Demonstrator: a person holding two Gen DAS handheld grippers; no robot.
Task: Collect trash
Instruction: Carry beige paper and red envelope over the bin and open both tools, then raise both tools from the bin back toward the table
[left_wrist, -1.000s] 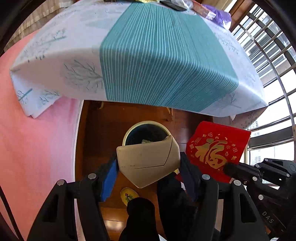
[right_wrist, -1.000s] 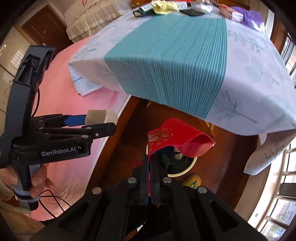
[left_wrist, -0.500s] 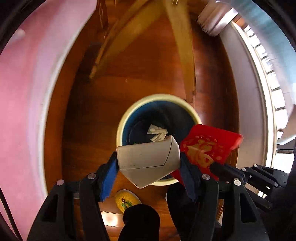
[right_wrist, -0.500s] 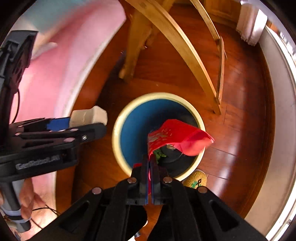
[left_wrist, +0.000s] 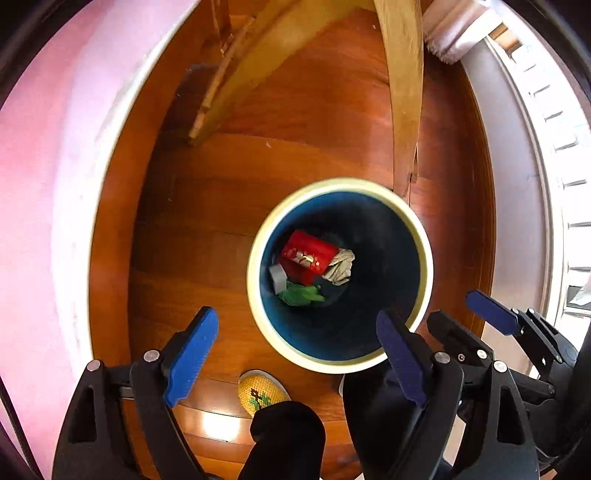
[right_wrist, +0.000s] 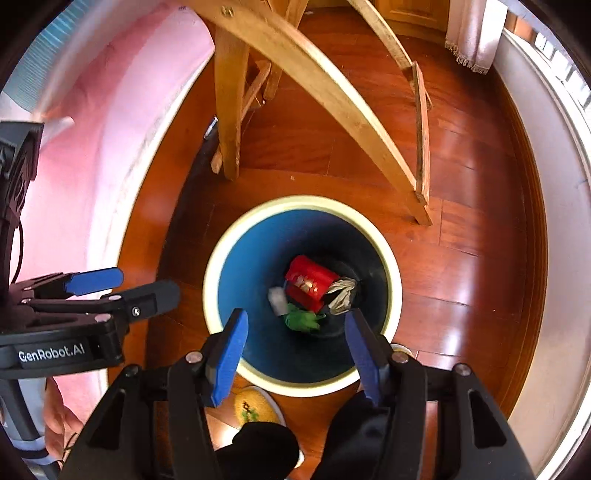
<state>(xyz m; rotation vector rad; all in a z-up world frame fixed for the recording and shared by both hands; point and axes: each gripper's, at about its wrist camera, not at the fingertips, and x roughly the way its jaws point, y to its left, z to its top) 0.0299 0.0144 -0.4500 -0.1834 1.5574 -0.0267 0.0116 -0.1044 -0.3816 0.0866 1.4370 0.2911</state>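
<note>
- Releasing is the step in hand, I judge: my left gripper (left_wrist: 295, 354) hangs just beside the near-left rim of the round bin with the cream rim and deep blue inside (left_wrist: 424, 258), its blue-padded jaws opening, already wide, with nothing between them.
- In the middle, down on the bin's floor, the trash lies together: a small grey-white block (left_wrist: 277, 277), a red paper envelope with gold print (left_wrist: 306, 256), a crumpled green wrapper (left_wrist: 301, 295) and a wad of pale crumpled paper (left_wrist: 340, 266).
- To the right, my right gripper (right_wrist: 295, 347) points into the bin's mouth, jaws opening, about half wide and empty; the trash shows between the pads but far below them.
- To do this well, I would let both pairs of jaws finish spreading while pointing down over the opening, check that nothing clings to a pad, then lift straight up, clear of the rim.
- The bin stands on a glossy reddish-brown wooden floor (right_wrist: 461, 258), which reflects the window light.
- A pink cloth (left_wrist: 40, 221) hangs at the left, pale wooden furniture legs (right_wrist: 229, 122) rise just behind the bin, and a white window ledge (left_wrist: 524, 192) curves along the right.
- A yellow knitted slipper (left_wrist: 260, 389) sits on the floor just beside the bin's near rim.
</note>
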